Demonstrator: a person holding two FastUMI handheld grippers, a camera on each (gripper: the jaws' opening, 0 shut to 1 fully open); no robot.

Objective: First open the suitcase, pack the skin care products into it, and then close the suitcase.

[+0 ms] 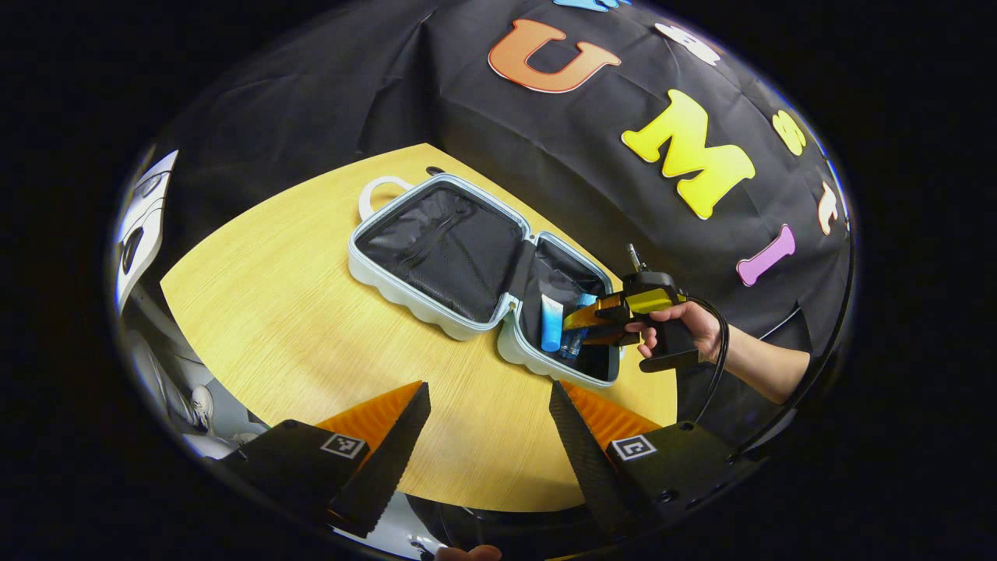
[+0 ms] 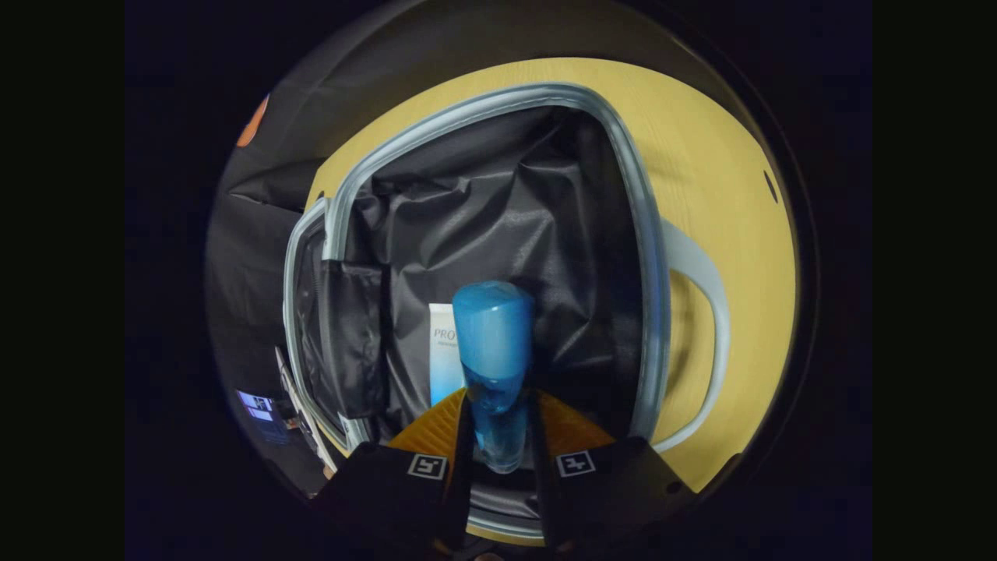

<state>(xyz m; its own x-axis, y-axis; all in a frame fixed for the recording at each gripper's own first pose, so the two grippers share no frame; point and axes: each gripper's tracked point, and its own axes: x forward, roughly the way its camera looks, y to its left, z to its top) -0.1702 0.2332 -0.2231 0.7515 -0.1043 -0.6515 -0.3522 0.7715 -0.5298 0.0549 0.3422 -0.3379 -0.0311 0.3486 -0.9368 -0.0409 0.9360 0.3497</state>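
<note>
Open suitcase (image 1: 475, 269) lying flat on the yellow worktop (image 1: 296, 312), in the middle of the left gripper view, both black-lined halves facing up. In its right half, a white and blue tube (image 1: 551, 321), and just beside it a blue bottle (image 1: 578, 336). Right tool (image 1: 580, 327) (held by a hand (image 1: 685, 327) at the right of the frame) reaching into that half, pinching the blue bottle (image 2: 494, 351) on both sides, seen at centre of the right gripper view, with the tube (image 2: 444, 354) just behind it. Left tool (image 1: 487, 405) at the bottom of the frame, spread wide over the bare worktop, holding nothing.
</note>
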